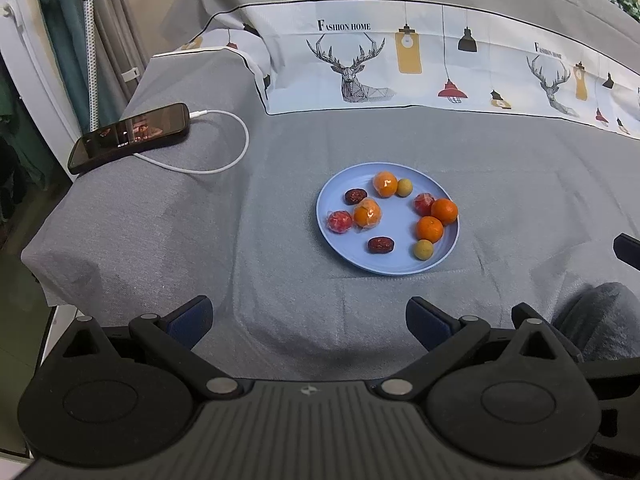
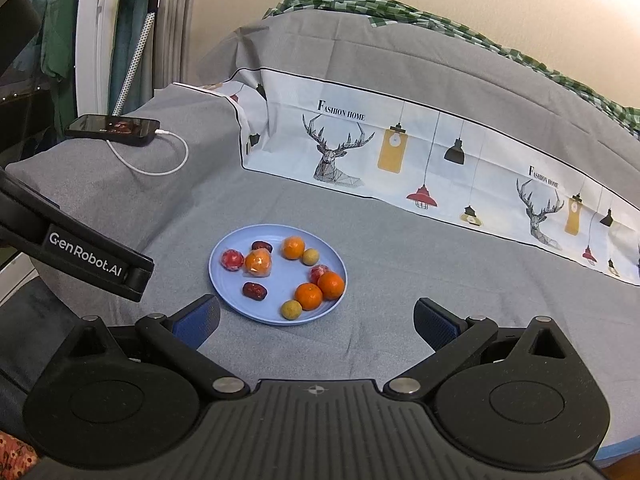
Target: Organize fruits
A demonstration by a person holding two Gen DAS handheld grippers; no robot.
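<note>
Nine fruits (image 1: 430, 229) loose on blue plate (image 1: 400, 269), on grey bed cover (image 1: 280, 280); mixed, not grouped by kind. Left gripper (image 1: 308, 320) and right gripper (image 2: 316, 320) both spread wide, empty, short of plate. Could fit sorting underway or done. Open cover all round; phone (image 1: 128, 138) well apart

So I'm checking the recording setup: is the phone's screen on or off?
On. The phone shows a lit picture across its screen in the left wrist view, and a white cable is plugged into its end.
</note>
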